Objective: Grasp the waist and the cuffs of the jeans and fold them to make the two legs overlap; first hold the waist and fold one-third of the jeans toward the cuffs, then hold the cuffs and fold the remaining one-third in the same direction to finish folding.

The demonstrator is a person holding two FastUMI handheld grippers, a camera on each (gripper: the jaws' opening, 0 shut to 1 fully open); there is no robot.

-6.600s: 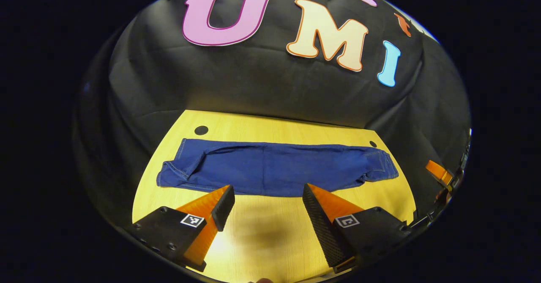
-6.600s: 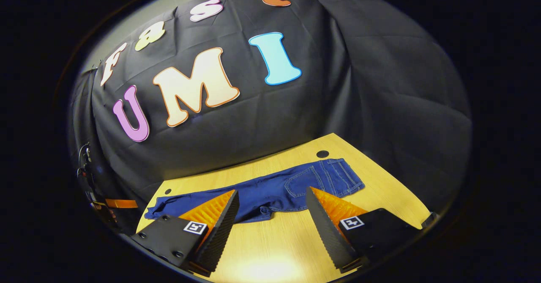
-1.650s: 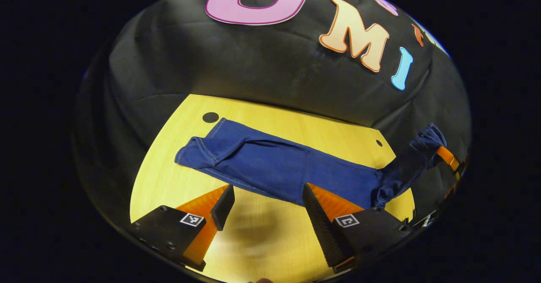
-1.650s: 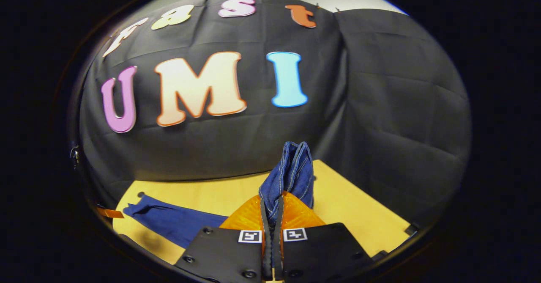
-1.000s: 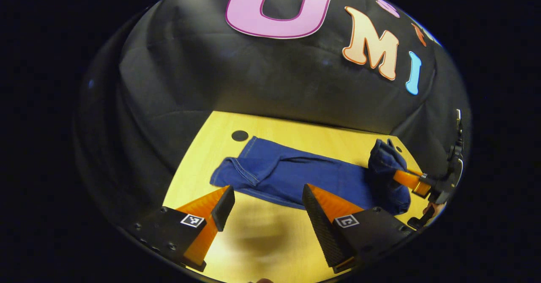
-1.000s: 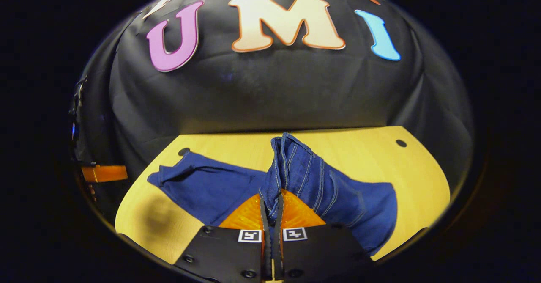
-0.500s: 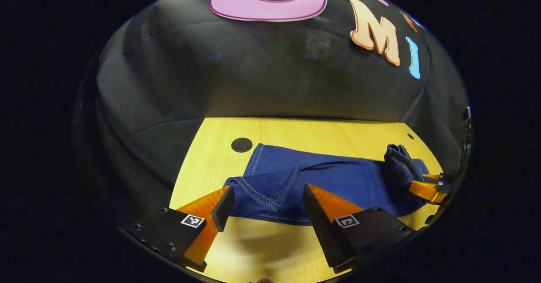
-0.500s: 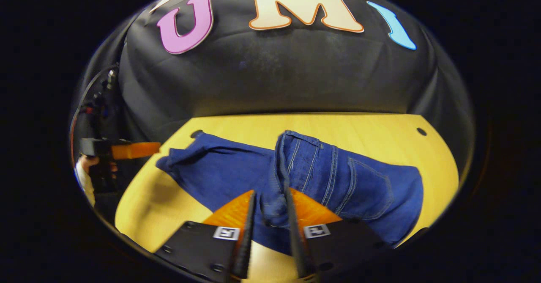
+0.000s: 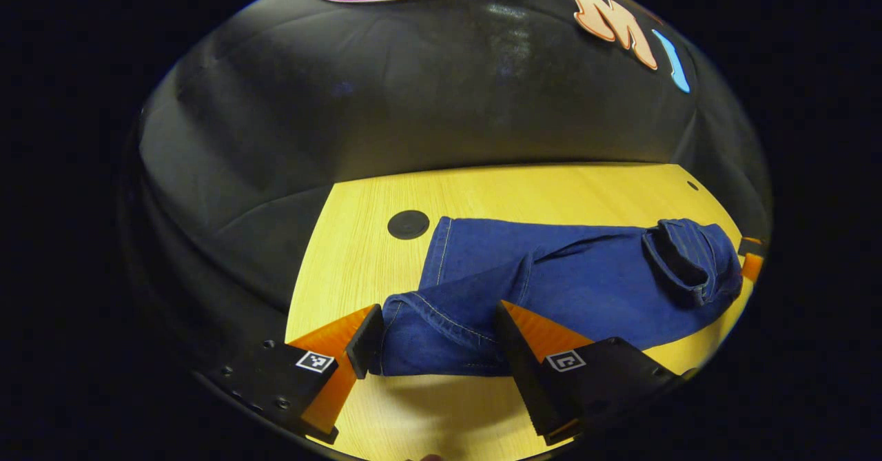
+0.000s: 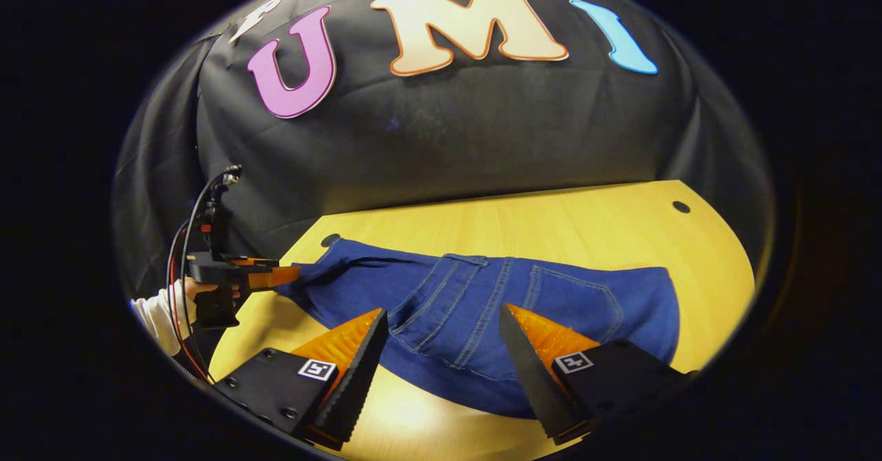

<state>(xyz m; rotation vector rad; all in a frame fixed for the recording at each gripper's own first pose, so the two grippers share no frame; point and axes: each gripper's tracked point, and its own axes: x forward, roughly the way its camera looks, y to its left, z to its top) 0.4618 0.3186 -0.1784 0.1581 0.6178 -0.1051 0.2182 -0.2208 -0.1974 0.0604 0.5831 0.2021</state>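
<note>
The blue jeans [image 9: 572, 285] lie lengthwise on the yellow table [image 9: 358, 254], legs overlapped. In the left gripper view the cuff end [image 9: 420, 340] sits between the spread fingers of my left gripper [image 9: 435, 323], which is open; the left finger [image 9: 364, 331] is right at the cuff's edge. The waist part [image 9: 689, 258] lies folded over onto the legs at the far right. In the right gripper view that folded waist part [image 10: 524, 295], with its seams and pocket up, rests flat just beyond my open right gripper [image 10: 443, 316]. My left gripper [image 10: 272, 276] shows there at the cuffs.
The black cloth wall closes the table's far side. Round dark holes mark the tabletop [image 9: 408, 224] [image 10: 681, 207]. A hand [image 10: 185, 289] in a white sleeve [image 10: 155, 316] holds the left gripper, with cables above it. Bare table [image 10: 586, 227] lies behind the jeans.
My right gripper opened and let go of the waist, which now lies flat over the legs. My left gripper moved forward until the cuffs came between its fingers.
</note>
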